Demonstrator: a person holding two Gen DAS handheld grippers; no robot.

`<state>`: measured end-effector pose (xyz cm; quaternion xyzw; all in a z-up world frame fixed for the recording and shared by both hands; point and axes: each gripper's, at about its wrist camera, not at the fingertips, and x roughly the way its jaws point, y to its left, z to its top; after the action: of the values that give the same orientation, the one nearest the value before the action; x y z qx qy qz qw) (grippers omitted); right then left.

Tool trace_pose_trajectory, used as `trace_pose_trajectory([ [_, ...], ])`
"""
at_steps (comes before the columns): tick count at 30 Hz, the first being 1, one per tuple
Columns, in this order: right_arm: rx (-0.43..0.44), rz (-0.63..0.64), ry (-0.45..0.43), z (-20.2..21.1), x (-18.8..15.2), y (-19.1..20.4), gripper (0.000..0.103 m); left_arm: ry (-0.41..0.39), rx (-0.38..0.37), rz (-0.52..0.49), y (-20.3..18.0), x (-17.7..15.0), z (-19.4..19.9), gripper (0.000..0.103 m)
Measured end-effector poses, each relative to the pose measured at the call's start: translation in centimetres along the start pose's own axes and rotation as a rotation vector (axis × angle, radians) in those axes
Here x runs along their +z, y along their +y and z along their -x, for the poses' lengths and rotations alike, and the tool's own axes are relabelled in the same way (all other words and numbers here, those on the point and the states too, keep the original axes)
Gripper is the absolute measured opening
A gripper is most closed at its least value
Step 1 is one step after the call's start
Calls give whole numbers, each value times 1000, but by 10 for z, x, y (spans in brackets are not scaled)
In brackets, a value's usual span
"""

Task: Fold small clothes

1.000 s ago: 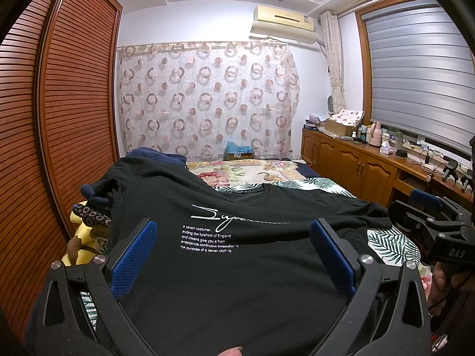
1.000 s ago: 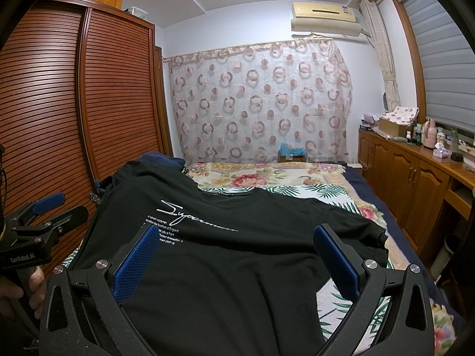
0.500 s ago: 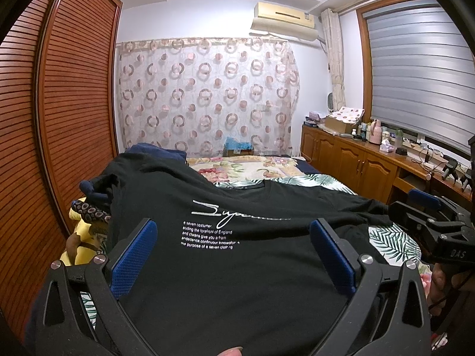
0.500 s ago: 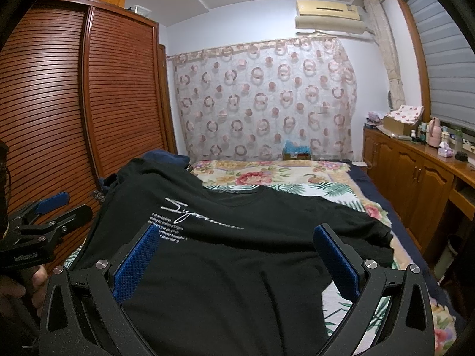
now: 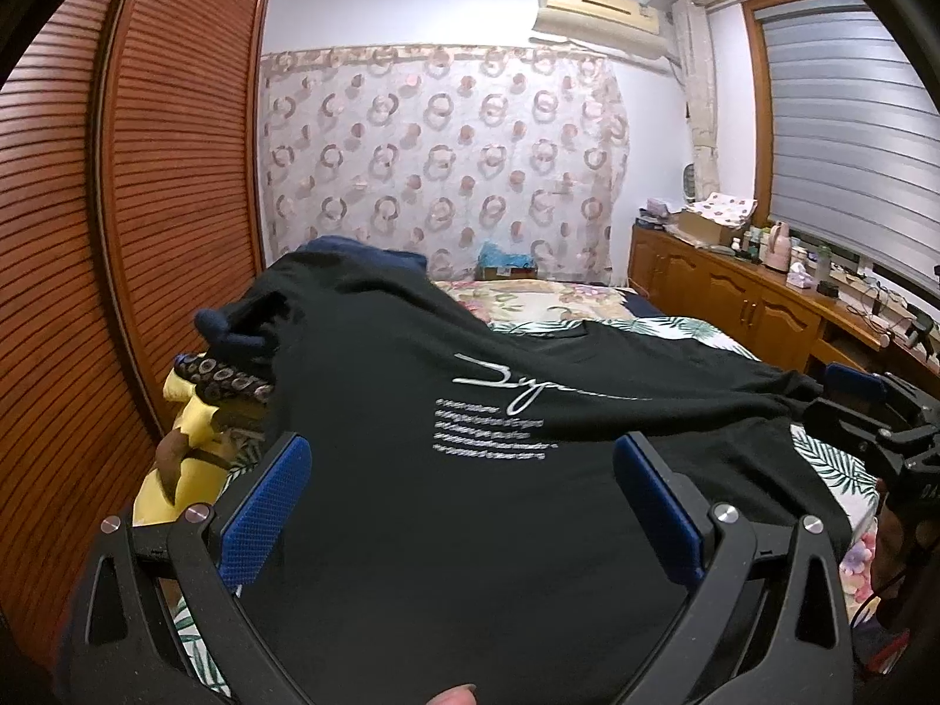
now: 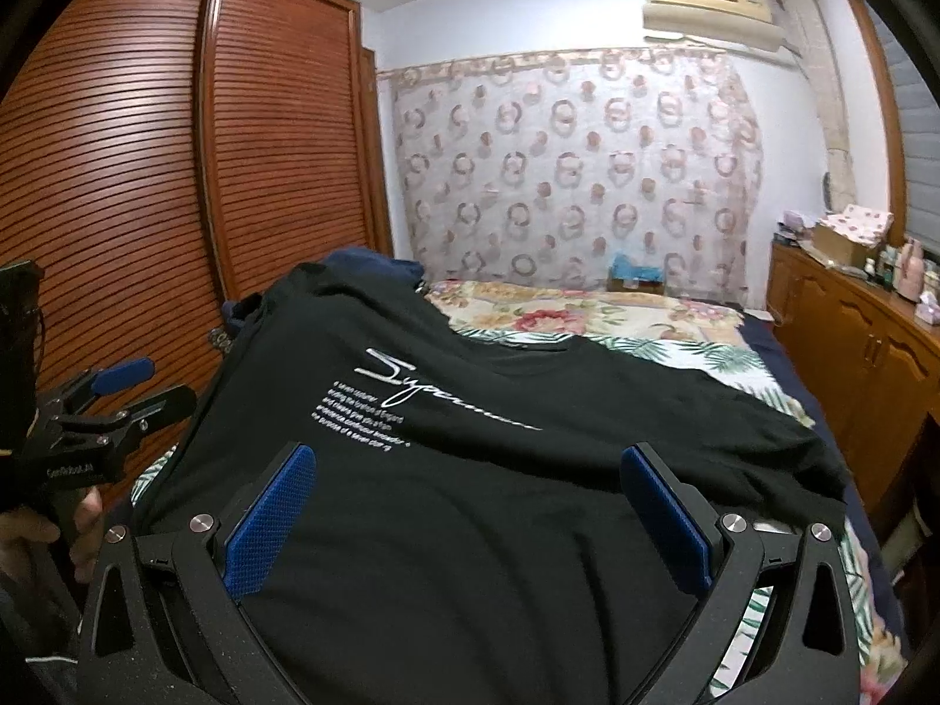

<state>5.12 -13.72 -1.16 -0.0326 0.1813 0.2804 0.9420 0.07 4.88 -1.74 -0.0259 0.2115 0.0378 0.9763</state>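
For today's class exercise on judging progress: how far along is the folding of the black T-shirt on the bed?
Done: the black T-shirt is spread print-side up over the bed, one side draped on a pile of clothes. In hand: nothing; the left tool and right tool are both open above it. Left: no fold shows, so every fold remains.

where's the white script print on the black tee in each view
Left wrist: the white script print sits right of centre on the black tee, above the gap between the tool's fingers.
Right wrist: the print sits left of centre, nearer the left finger.
Shared landmark: the air conditioner above the ring-patterned curtain.
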Motion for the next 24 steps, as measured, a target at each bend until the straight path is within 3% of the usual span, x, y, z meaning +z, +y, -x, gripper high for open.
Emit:
trace_pose_trajectory([
  [11,107,-7,127,-48,8,-27,103,40,65,-7,44,8,-22,103],
  [16,127,-22,157,-62,18,-44,97,59,88,-8,64,22,-33,103],
  [20,138,-8,174,-70,17,-40,91,75,83,4,82,36,-47,103],
  [24,132,9,193,-79,17,-28,90,97,73,26,101,53,-63,102],
])
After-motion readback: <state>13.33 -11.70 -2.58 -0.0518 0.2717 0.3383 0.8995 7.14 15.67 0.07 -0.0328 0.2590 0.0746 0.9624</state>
